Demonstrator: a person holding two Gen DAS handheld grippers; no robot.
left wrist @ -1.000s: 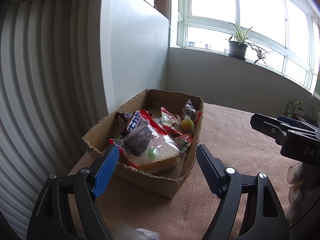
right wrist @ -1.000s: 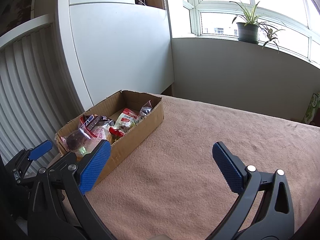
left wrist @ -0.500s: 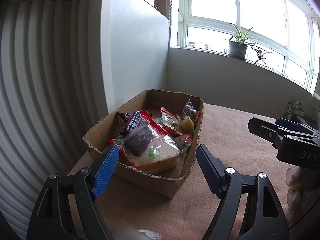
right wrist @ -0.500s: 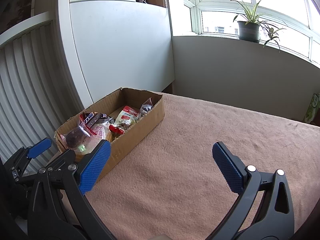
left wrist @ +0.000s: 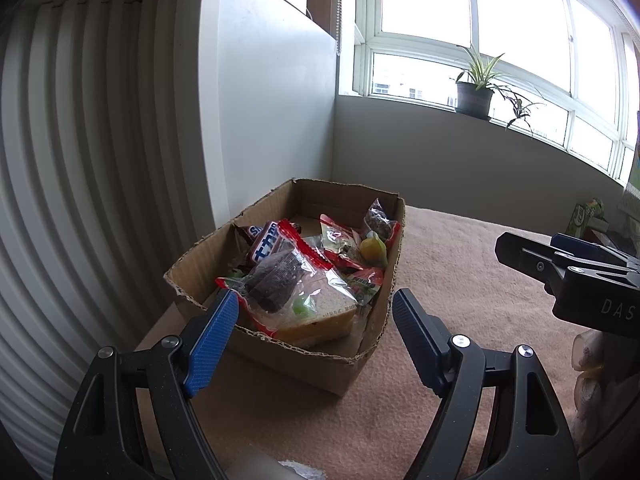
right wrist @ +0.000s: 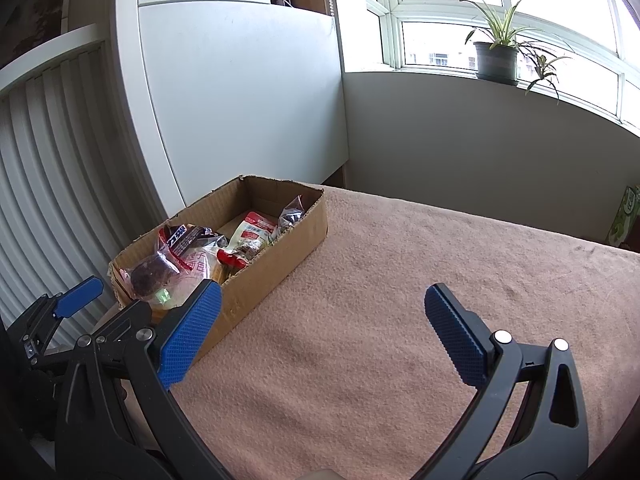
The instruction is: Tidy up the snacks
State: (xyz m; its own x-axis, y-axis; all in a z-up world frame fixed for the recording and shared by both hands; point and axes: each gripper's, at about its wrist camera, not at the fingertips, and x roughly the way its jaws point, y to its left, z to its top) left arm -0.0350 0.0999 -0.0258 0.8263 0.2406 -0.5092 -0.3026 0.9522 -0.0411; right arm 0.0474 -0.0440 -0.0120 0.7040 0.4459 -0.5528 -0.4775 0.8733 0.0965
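Note:
A cardboard box [left wrist: 372, 332] sits at the left end of the table and holds several wrapped snacks, with a clear bag of bread and a dark bun [left wrist: 296, 296] on top. The box also shows in the right wrist view [right wrist: 276, 268]. My left gripper [left wrist: 316, 328] is open and empty, hovering just before the box's near end. My right gripper [right wrist: 320, 320] is open and empty over the bare cloth to the right of the box. The right gripper also shows in the left wrist view [left wrist: 560, 264].
A pinkish-brown cloth [right wrist: 420, 280] covers the table. A white cabinet [right wrist: 240, 100] and a ribbed white panel [left wrist: 80, 160] stand behind the box. A potted plant [right wrist: 496, 56] is on the window sill. A green carton [right wrist: 626, 216] stands at the far right.
Both grippers have stayed open and almost still. The right gripper has drifted slightly left in the left wrist view.

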